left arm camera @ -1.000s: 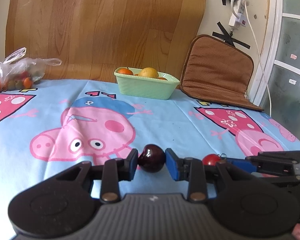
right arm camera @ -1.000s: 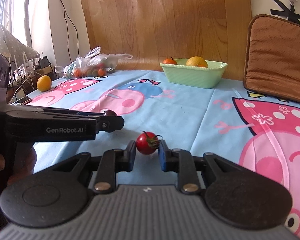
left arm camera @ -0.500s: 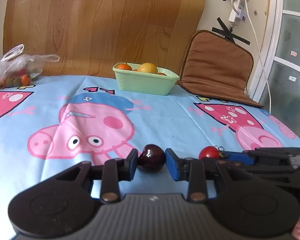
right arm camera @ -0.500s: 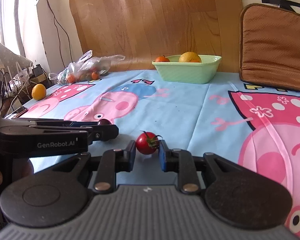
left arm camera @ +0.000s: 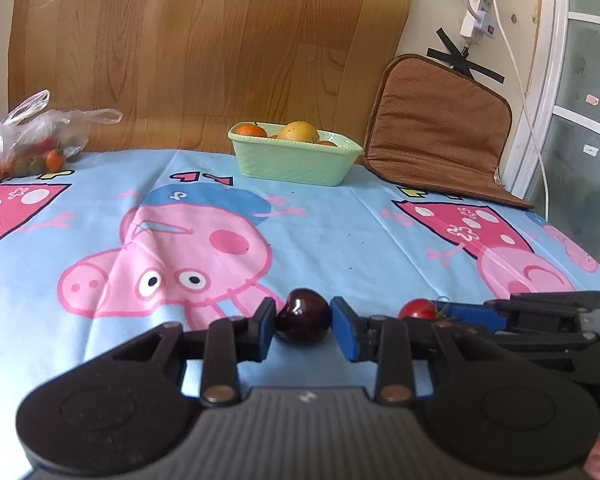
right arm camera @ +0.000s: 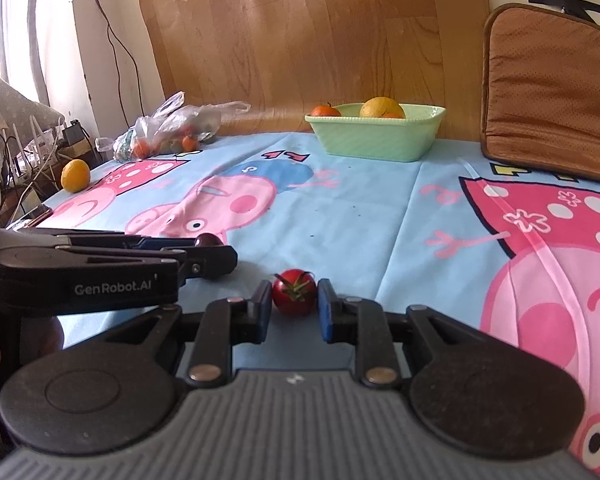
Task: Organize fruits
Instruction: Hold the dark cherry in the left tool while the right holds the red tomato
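at the near edge of the cartoon-pig tablecloth (left arm camera: 340, 232), the left gripper (left arm camera: 303, 318) has its blue pads pressed against both sides of a dark cherry (left arm camera: 304, 316), so it is clamped on that fruit. just beside it, the right gripper (right arm camera: 294, 300) is closed on a red cherry tomato (right arm camera: 294, 291), whose green stem faces the camera; the pads touch it on either side. in the left wrist view the same tomato (left arm camera: 418, 309) shows at the tip of the right gripper's fingers, a little to the right of the cherry. in the right wrist view the cherry (right arm camera: 209, 239) peeks out above the left gripper's dark fingers, to the left of the tomato. whether either fruit rests on the cloth or is lifted off it i cannot tell.

at the far side of the table, against a wood-grain board (left arm camera: 204, 48), stands a pale green basket (left arm camera: 292, 160) with oranges (left arm camera: 300, 131) inside. it is well apart from both grippers. a brown cushion (left arm camera: 436, 128) leans just to the right of the basket. to the far left lies a clear plastic bag (right arm camera: 172, 128) with small fruits in it, and a loose yellow-orange fruit (right arm camera: 75, 175) sits near the table's left edge.
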Tool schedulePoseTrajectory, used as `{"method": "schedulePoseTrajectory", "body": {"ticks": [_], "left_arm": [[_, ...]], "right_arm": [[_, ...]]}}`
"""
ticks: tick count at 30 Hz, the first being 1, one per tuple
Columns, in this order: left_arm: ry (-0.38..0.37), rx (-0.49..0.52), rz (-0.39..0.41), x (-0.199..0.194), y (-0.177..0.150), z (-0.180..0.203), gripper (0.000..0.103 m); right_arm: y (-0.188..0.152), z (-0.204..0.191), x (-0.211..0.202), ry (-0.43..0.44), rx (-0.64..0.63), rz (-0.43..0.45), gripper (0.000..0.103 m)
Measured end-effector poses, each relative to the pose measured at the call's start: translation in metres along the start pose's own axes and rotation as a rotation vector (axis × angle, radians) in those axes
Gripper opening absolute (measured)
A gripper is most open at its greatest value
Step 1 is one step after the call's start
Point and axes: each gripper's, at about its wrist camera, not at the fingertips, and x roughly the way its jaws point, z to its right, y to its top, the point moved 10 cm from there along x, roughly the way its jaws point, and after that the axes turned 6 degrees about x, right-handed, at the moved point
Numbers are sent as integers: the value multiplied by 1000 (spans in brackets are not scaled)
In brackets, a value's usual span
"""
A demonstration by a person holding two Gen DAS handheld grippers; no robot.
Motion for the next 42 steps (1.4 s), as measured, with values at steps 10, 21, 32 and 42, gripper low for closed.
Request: {"method": "schedulePoseTrajectory", "body": {"ticks": [10,21,32,42], "left_arm": [[-1,2,-4,0,0,0,31],[5,2,0,-1,-1,-1,31],[11,7,7,-1,0,0,31],[5,8,11,-2,0,0,30]], "right_arm": [[-1,-6,3,-40,-53,-3,28],[-2,-6,3,-51,-71,-1,28],[-2,-6,3,-55,-76,-1,27],[-2,-5,2,-46,-63,4,27]]}}
